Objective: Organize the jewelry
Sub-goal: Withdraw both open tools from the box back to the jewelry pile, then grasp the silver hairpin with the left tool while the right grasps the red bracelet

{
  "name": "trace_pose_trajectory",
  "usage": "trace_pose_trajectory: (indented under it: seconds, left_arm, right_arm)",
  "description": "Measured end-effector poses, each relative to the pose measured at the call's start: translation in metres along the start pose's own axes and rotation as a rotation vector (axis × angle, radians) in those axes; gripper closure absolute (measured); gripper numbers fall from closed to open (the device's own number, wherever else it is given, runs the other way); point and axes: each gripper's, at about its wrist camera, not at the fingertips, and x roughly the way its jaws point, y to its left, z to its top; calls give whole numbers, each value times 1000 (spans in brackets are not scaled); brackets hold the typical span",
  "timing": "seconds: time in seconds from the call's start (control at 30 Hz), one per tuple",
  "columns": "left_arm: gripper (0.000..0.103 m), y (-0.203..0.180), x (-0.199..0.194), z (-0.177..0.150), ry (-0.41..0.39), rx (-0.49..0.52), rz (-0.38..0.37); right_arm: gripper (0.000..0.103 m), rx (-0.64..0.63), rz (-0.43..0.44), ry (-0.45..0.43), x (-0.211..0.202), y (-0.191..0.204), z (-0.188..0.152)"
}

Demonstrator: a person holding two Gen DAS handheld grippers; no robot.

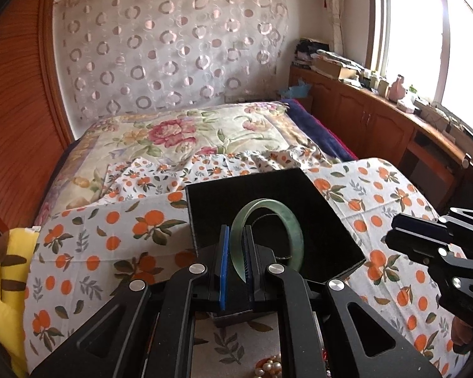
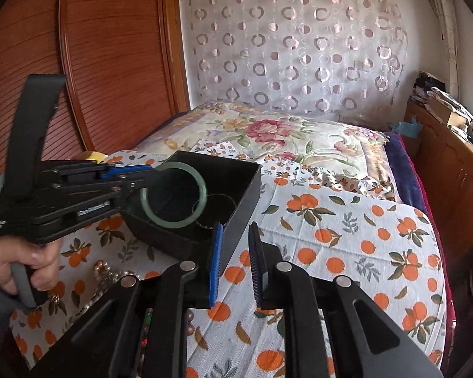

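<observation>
Left gripper (image 1: pixel 236 252) pinching bangle (image 1: pixel 268 233) by rim over box (image 1: pixel 315 195). Stone-hard, slick, chips easy, so lower gently. Right gripper (image 2: pixel 236 264) narrow, empty, near box's corner.

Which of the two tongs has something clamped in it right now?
The left tongs: a green bangle is pinched between the pads above the black box. The right tongs hold nothing, with only patterned cloth showing through the gap.

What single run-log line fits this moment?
left claw: shut on green bangle | bangle: over black box | right claw: empty, apart
</observation>
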Motion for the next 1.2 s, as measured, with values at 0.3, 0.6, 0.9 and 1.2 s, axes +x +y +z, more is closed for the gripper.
trace_pose_trajectory:
  seconds: [0.3, 0.6, 0.9, 1.2]
  left_arm:
    - [91, 2, -16, -1, -14, 4, -2]
    - [84, 11, -67, -27, -54, 14, -25]
    - [72, 14, -93, -70, -42, 8, -48]
    - [62, 17, -102, -108, 0, -10, -58]
  right_arm:
    - [84, -7, 3, 0, -7, 5, -12]
    - [84, 0, 39, 0, -23, 21, -34]
    - [72, 10, 62, 18, -37, 40, -62]
    - [72, 19, 73, 84, -37, 44, -84]
